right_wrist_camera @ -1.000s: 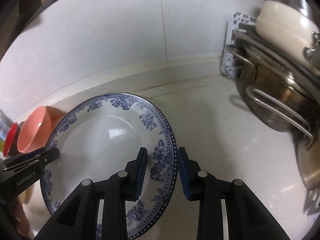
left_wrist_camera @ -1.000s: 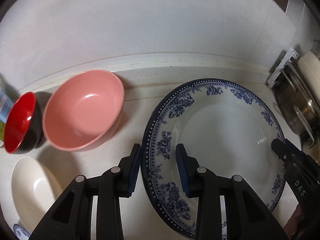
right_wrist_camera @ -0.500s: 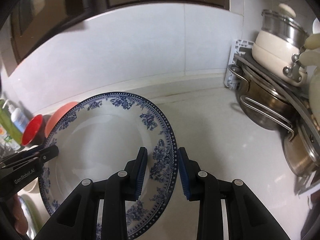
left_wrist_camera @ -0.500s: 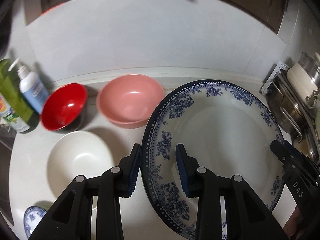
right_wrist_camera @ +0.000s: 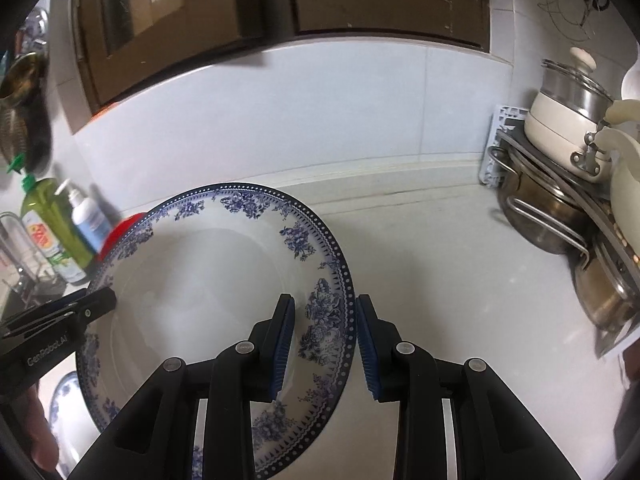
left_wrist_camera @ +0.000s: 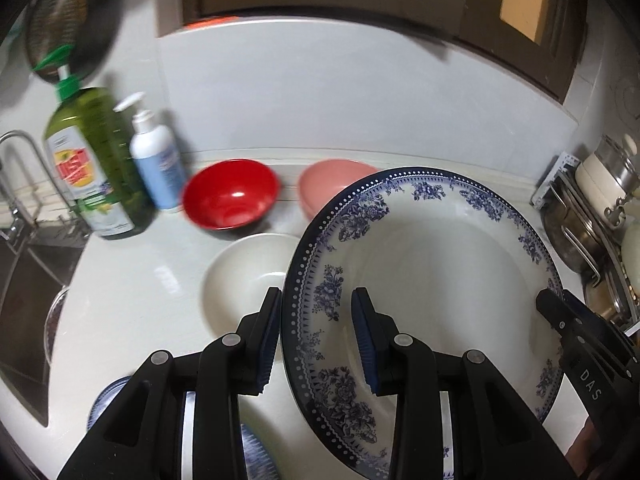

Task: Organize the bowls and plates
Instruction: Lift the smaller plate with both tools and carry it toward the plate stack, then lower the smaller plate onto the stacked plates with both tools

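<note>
Your left claw pinches left rim of big blue-patterned plate; your right claw pinches opposite rim. Both narrowly parted, pads on rim.

Plate held clear of bench, tilted toward you, between both claws.

On bench past plate: red bowl, pink bowl, white bowl. Small blue plate at near edge.

Step, as judged: carrying plate to its spot. Next move: pick landing place, perhaps by other plate; lower level, both claws together, release only once plate rests flat.
</note>
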